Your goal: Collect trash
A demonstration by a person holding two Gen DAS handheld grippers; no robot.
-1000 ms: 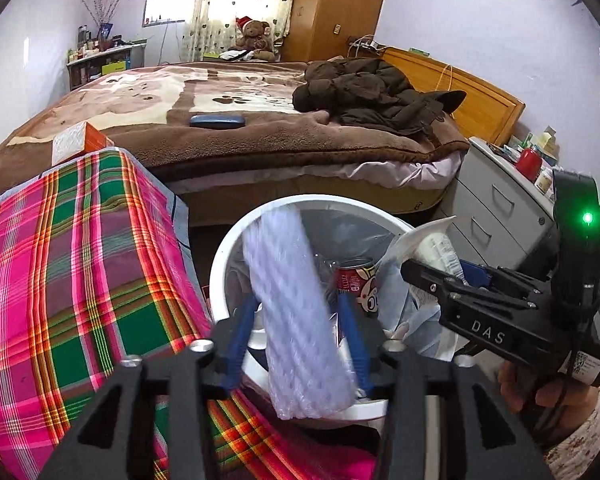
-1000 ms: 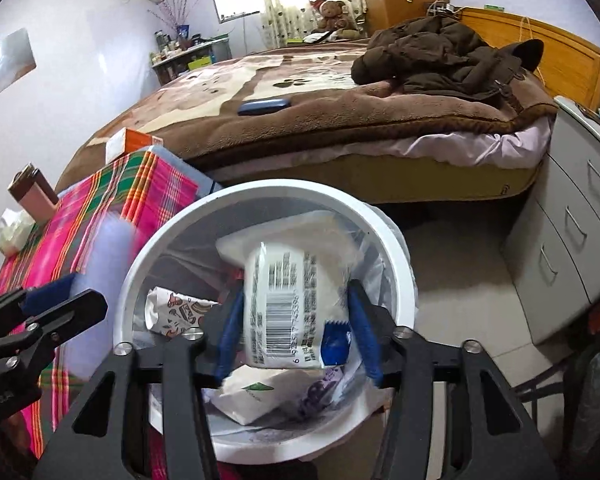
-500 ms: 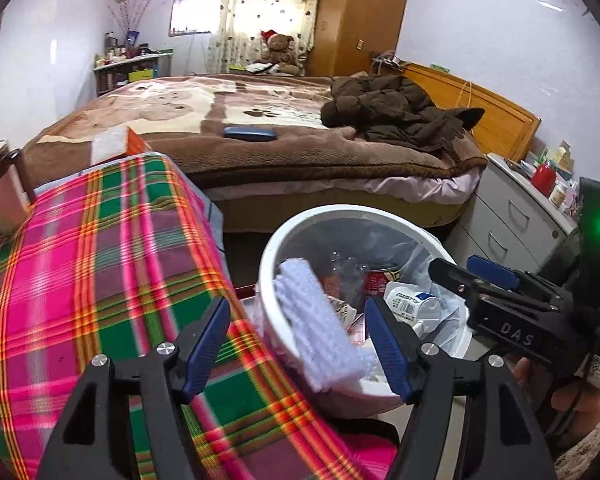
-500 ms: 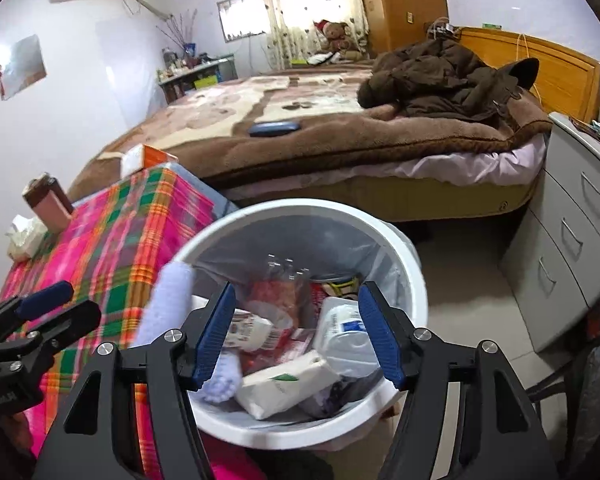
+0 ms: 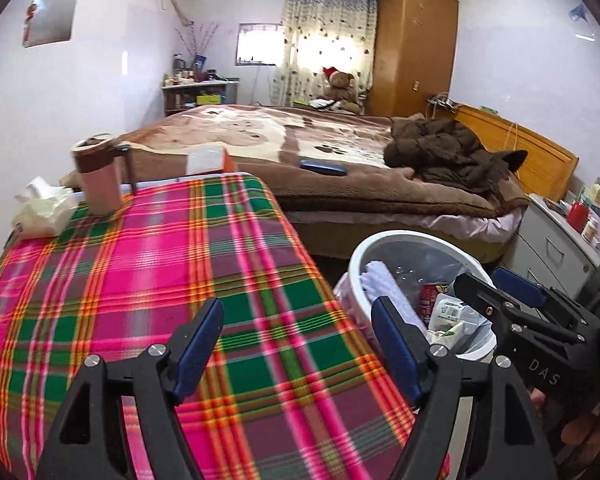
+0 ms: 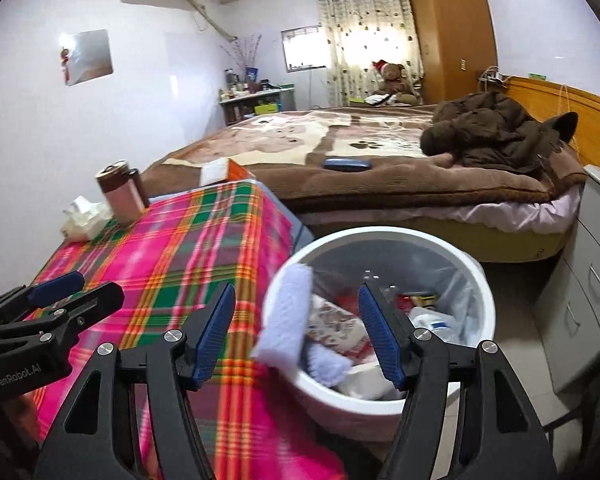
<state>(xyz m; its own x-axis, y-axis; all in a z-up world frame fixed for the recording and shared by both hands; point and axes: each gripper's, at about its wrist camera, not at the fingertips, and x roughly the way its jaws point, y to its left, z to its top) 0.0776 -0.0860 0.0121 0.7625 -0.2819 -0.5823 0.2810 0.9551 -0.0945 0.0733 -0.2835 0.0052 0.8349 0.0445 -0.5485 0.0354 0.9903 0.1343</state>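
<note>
Beside the plaid-covered table [image 5: 148,280], the white trash bin [image 6: 485,300] is being partly hidden by both grippers. The foam netting [image 6: 288,312] and wrappers inside are blurred. "DAS" and "GenRobot.AI" are being shown. The left gripper [image 5: 298,340] is being opened, empty; the right gripper [image 6: 296,336] is held apart, empty.

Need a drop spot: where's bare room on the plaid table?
Free: the plaid cloth from the near edge up to the mug and tissue pack. Crowded: that far-left corner, the far edge by the orange box, and the full bin.
</note>
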